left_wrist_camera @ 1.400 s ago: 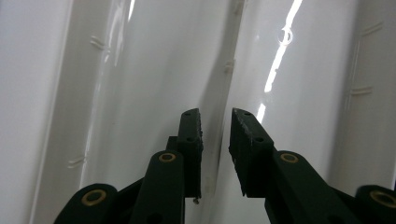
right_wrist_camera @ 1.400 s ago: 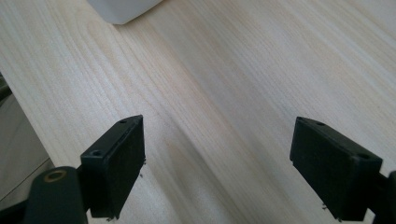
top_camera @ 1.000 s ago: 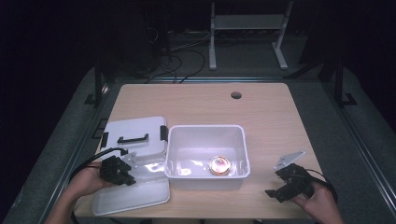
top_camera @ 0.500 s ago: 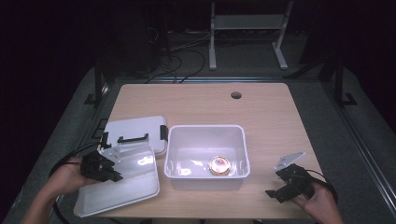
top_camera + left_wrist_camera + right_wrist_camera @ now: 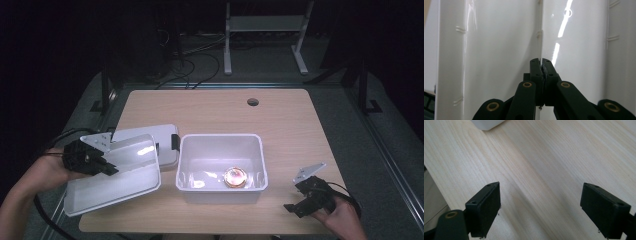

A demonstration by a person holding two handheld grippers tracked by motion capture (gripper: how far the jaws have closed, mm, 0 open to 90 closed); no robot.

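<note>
In the high view my left gripper (image 5: 106, 168) is shut on the left edge of a white plastic lid (image 5: 122, 172) and holds it tilted above the table's front left corner. The left gripper view has both jaws of the left gripper (image 5: 540, 63) pressed together on a thin raised rib of the lid (image 5: 499, 50). An open white bin (image 5: 220, 141) stands at the middle front, with a round orange and silver object (image 5: 235, 176) on its floor. My right gripper (image 5: 296, 205) rests open at the front right. Between the pads of the right gripper (image 5: 541, 212) lies bare wood.
A second white lid-like piece with black clips (image 5: 167, 142) lies flat behind the held lid, against the bin's left side. The wooden table (image 5: 225, 110) has a round cable hole (image 5: 253, 102) at the back. A corner of the bin (image 5: 486, 123) reaches into the right gripper view.
My left gripper has risen and drifted left with the white lid, which has come off the table and now hangs tilted. The right gripper has stayed still.
</note>
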